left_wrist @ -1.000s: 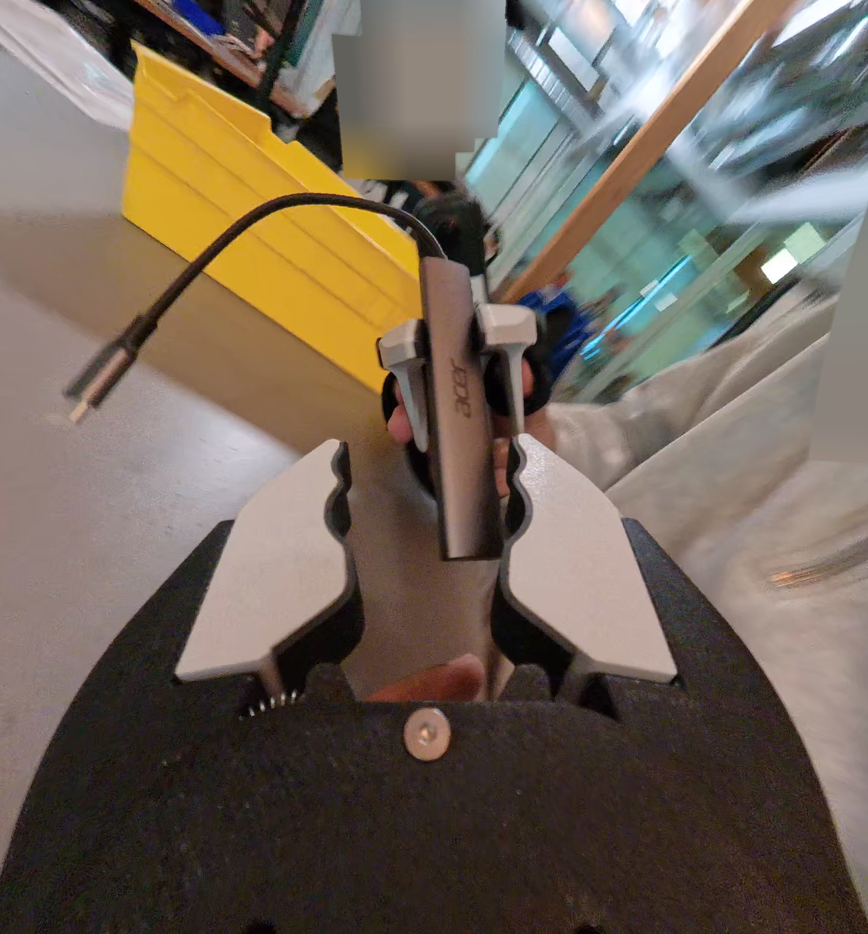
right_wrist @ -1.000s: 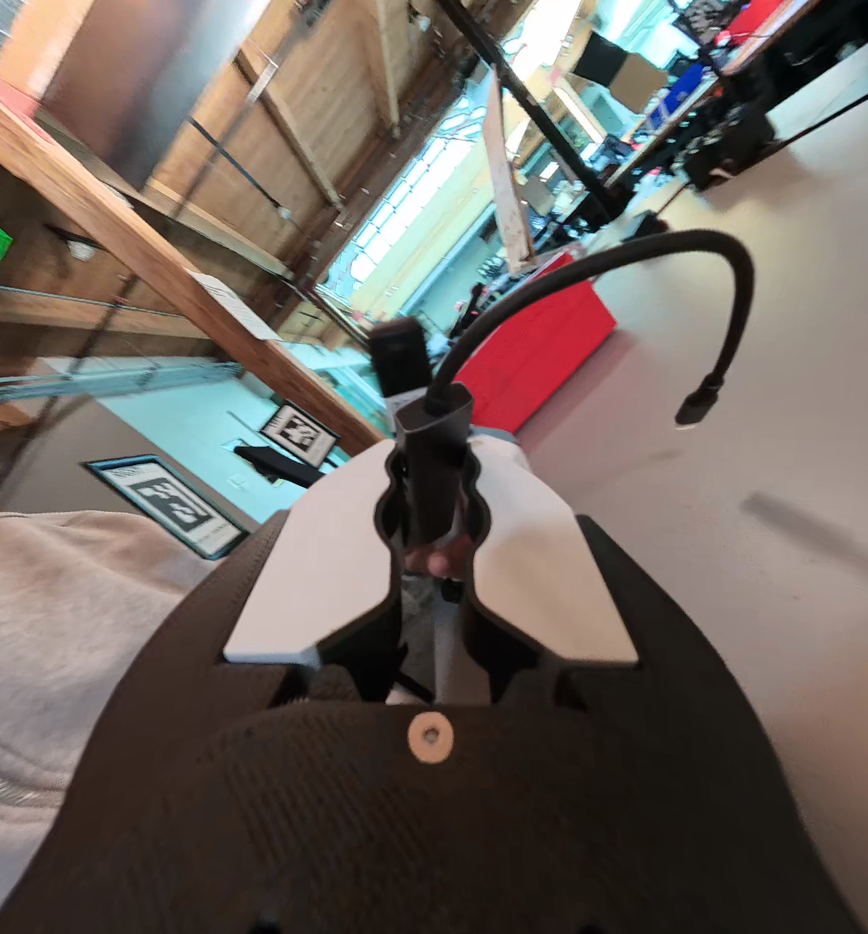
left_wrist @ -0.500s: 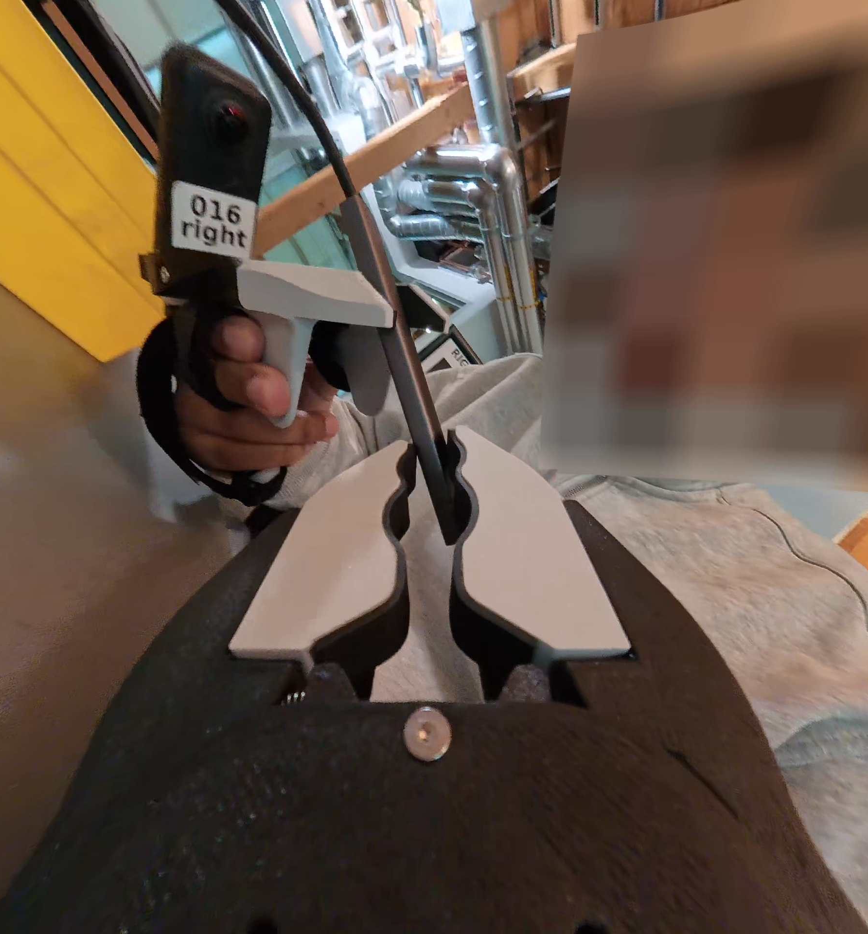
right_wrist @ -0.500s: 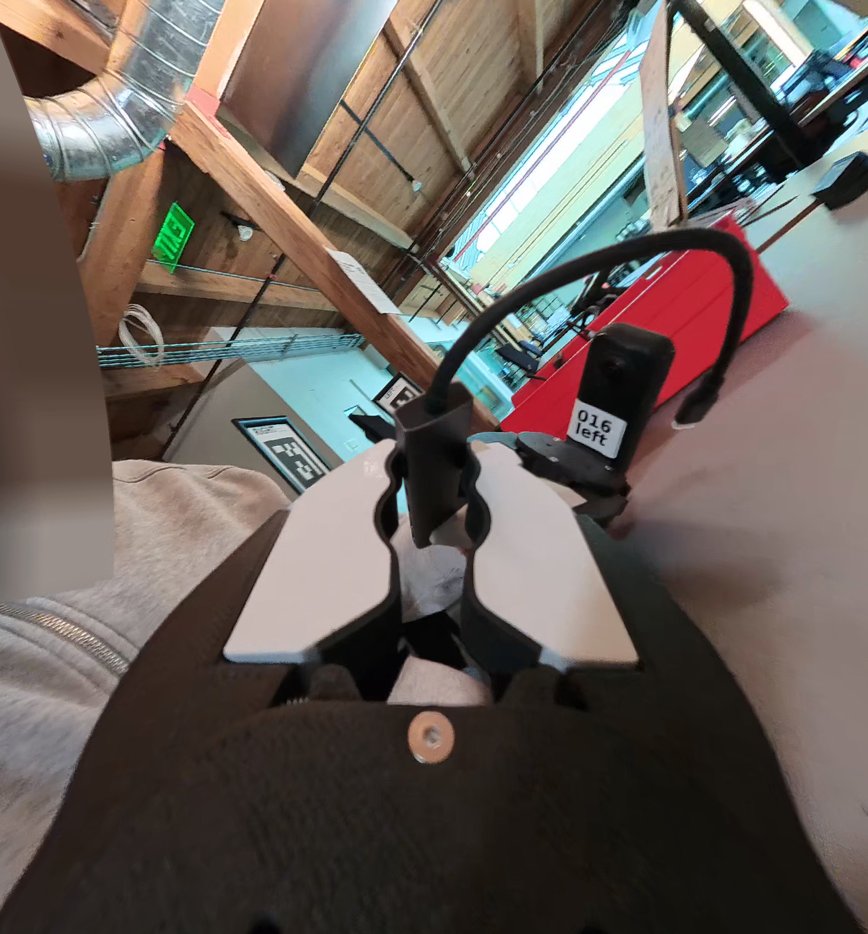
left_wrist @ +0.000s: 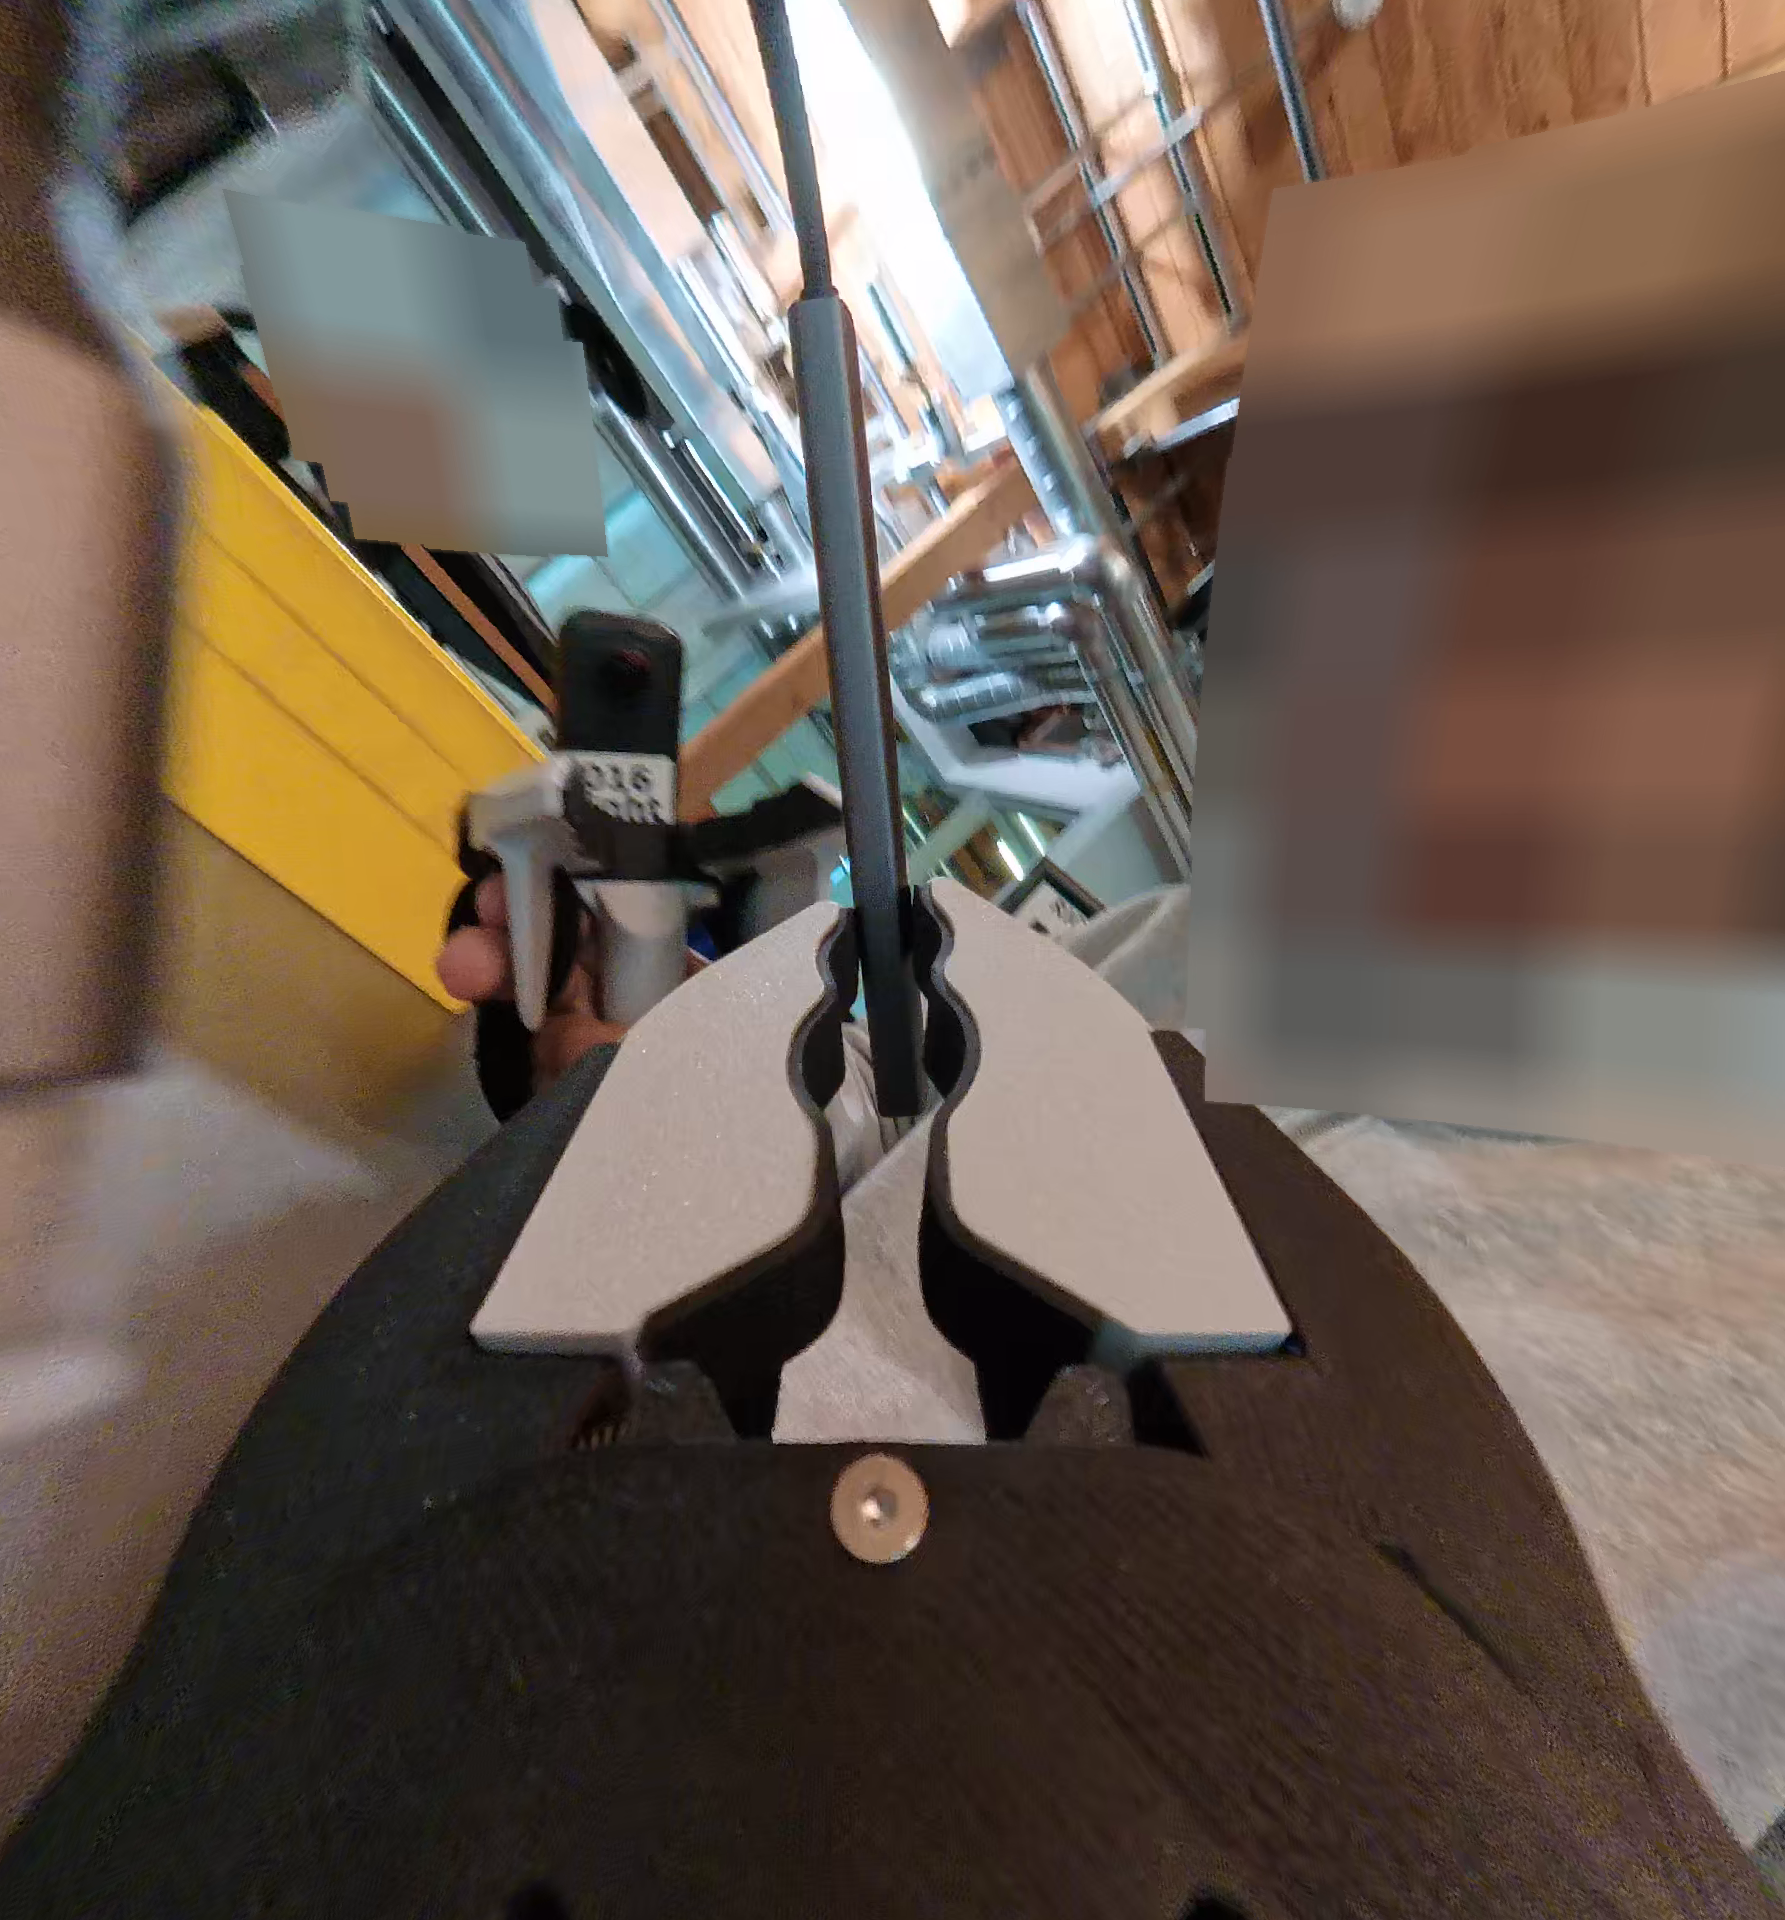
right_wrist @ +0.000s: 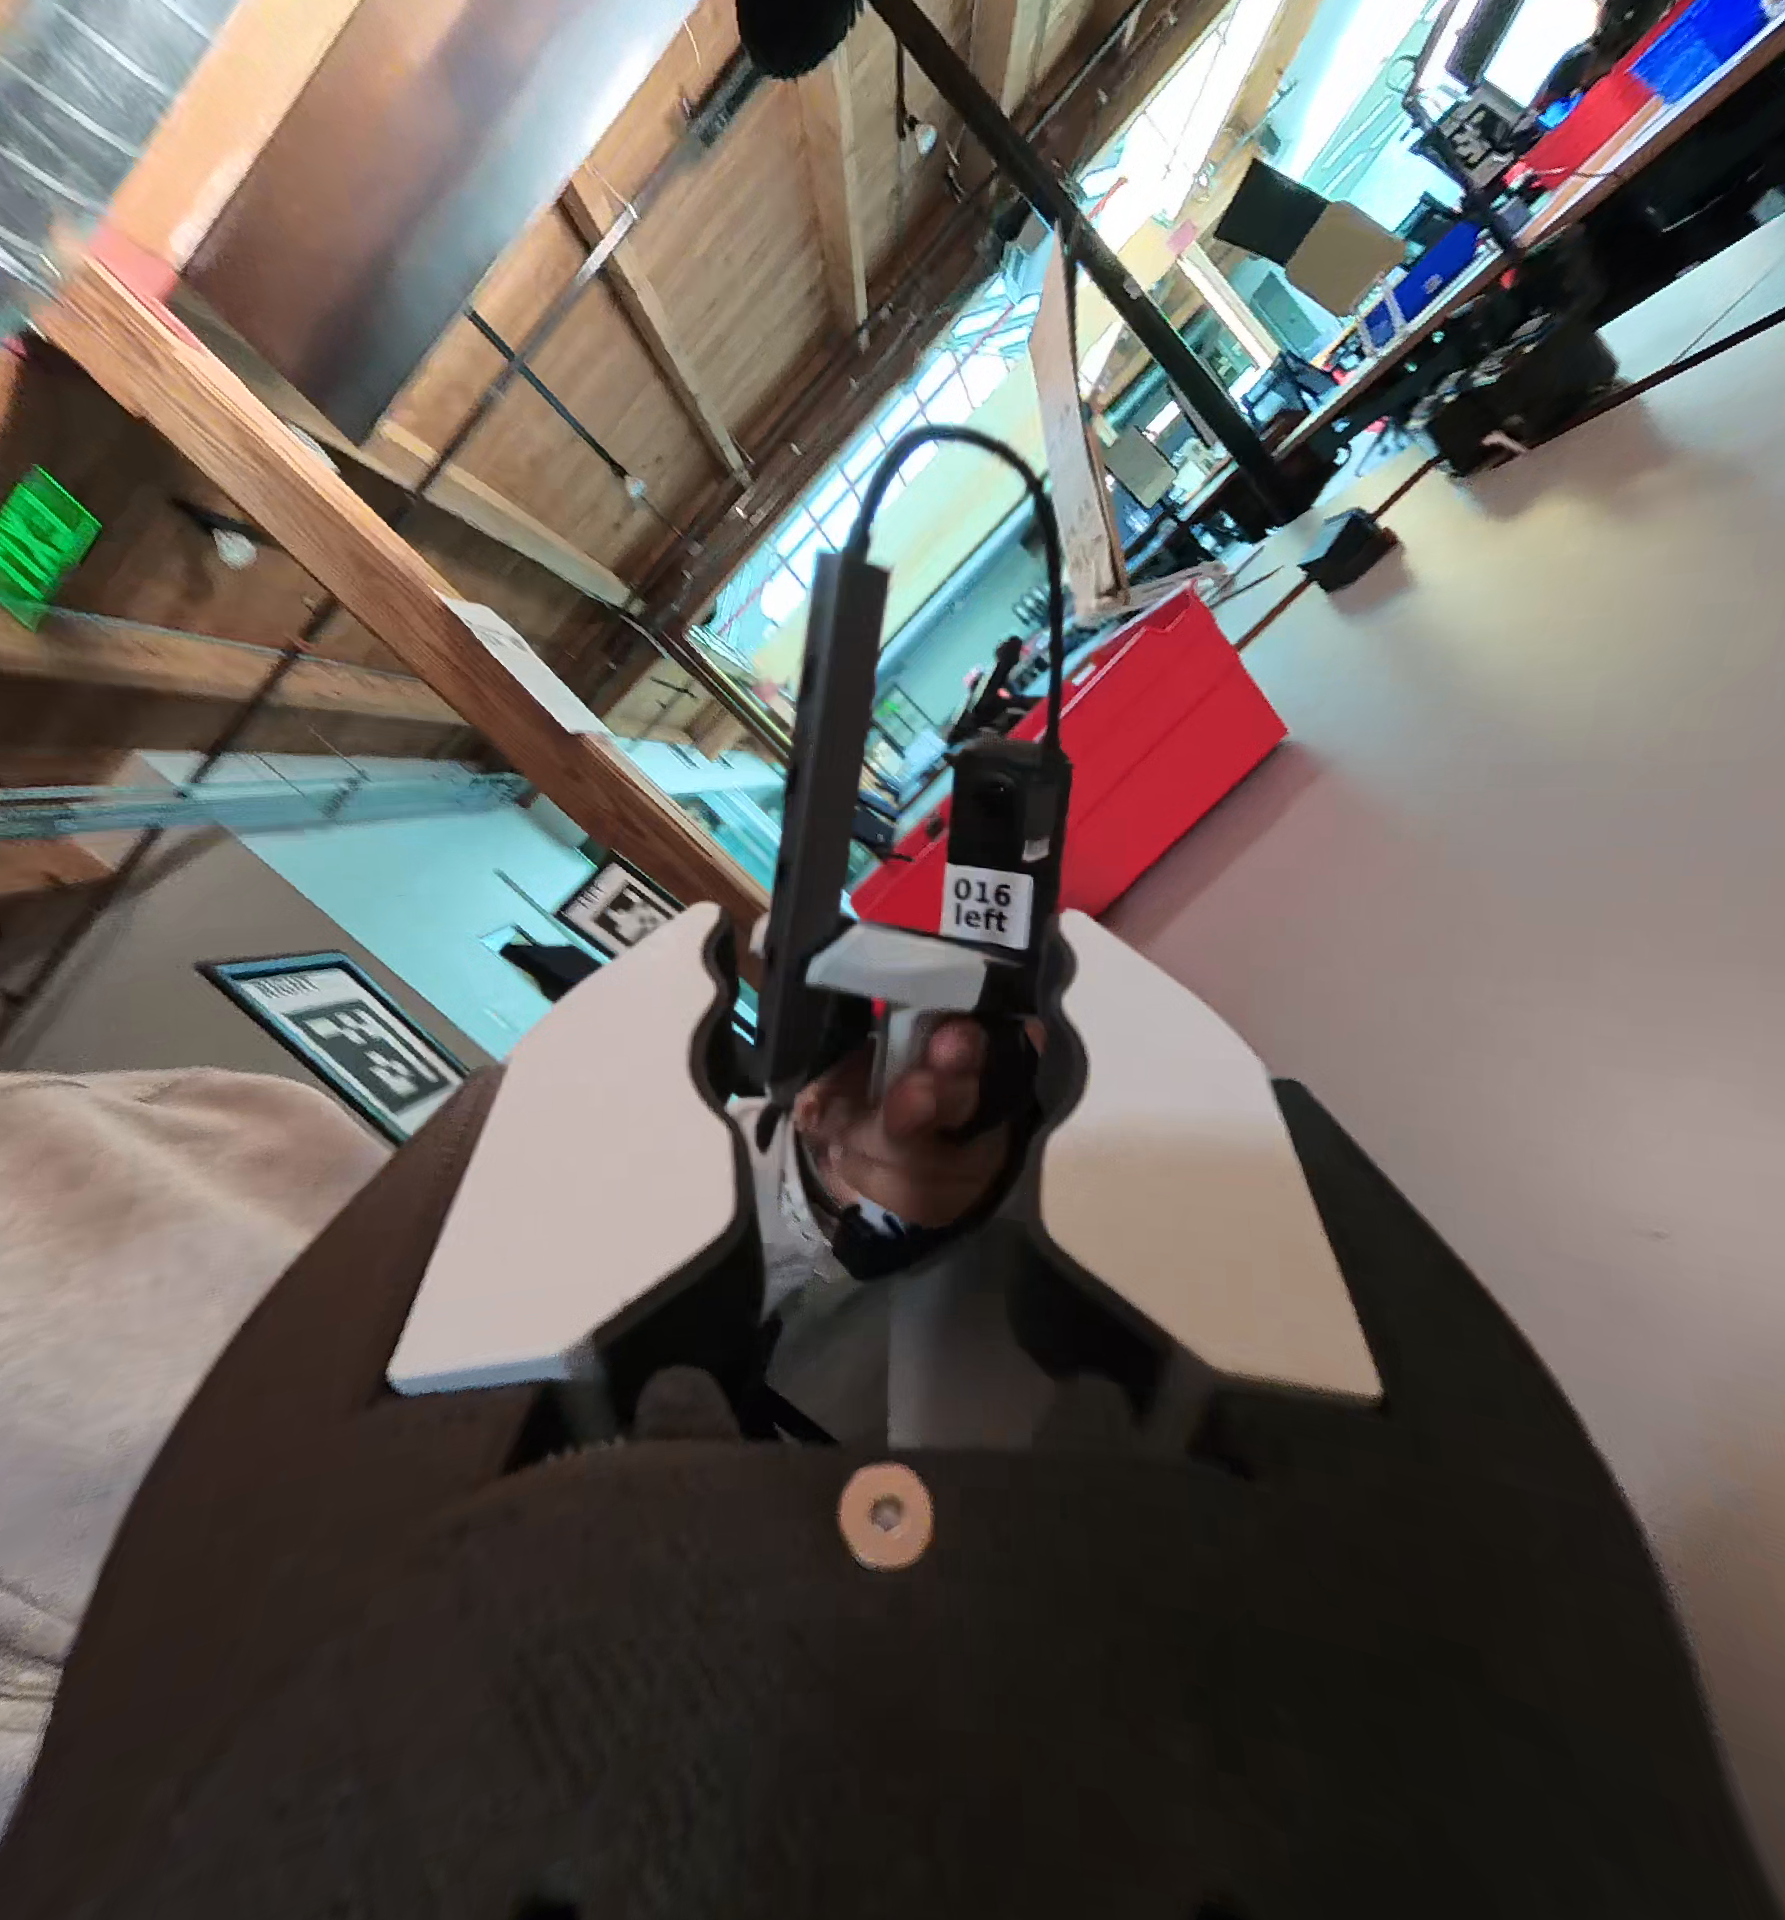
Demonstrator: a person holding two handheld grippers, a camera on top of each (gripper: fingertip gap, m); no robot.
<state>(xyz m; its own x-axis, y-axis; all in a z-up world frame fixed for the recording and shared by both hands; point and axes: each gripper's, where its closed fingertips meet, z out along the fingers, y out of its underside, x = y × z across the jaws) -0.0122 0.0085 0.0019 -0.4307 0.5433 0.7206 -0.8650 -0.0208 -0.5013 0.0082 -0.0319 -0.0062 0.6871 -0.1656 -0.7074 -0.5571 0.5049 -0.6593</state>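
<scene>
Your left gripper [left_wrist: 883, 920] is closed on the lower end of a slim dark grey hub [left_wrist: 852, 623], a narrow flat-sided metal bar. The two pale fingers pinch it close to their tips, with only a sliver of a gap left between them. The hub stands nearly upright out of the grip, lifted clear of the bench [right_wrist: 1490, 935] and touching nothing else. A thin black cable [right_wrist: 971, 457] leaves its top end, arches over in a tight loop and hangs down behind your left gripper's camera, so you cannot tell where its plug sits. The bar looks rigid and smooth, the cable springy enough to hold its curve. Your right gripper [right_wrist: 888, 935] is spread wide and grips nothing. In its own view you look between its fingers at the hub and your left gripper just beyond. The hub's lower end appears near the inner edge of one finger, but the left wrist view shows your right gripper off to one side, apart from the bar. Your right hand [left_wrist: 483, 951] is curled round its handle. A yellow bin [left_wrist: 327, 707] stands on the bench behind your right gripper, and a red bin [right_wrist: 1127, 748] stands on the bench behind your left. Your pale grey sweatshirt [left_wrist: 1490, 1299] fills the near side of both views.
</scene>
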